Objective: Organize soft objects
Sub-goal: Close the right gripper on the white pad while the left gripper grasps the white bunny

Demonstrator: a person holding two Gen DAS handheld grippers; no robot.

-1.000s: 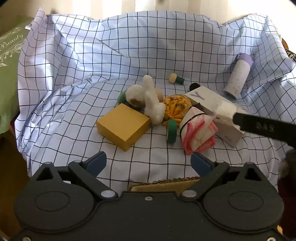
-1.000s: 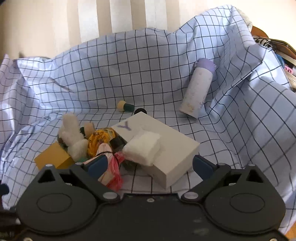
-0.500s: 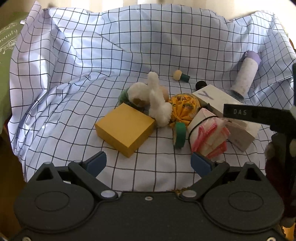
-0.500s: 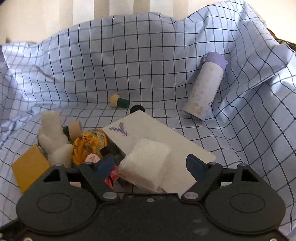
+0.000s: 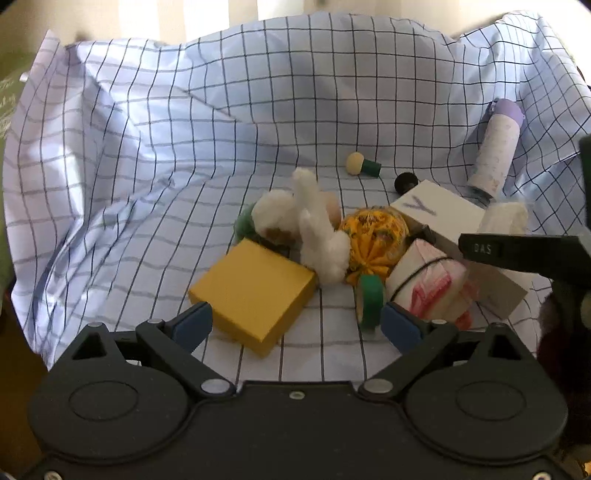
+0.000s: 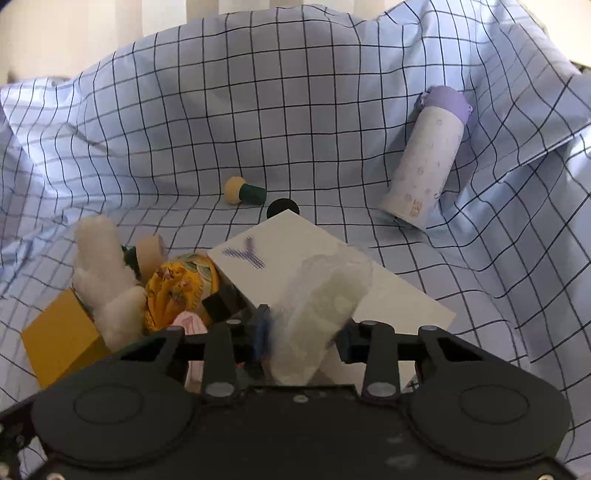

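Two grippers are seen: the right gripper is clamped on the white fluffy pad, lifted off the white box mid-cloth, presumably for sorting, while the left gripper is held spread and empty near the yellow box.

daylight comes from the back, washing out the wall above the checked cloth. cloth folds cast soft shadows. both views show fisheye bending with dark corners. the white pad in the right wrist view is motion-blurred; the left view is slightly soft overall.
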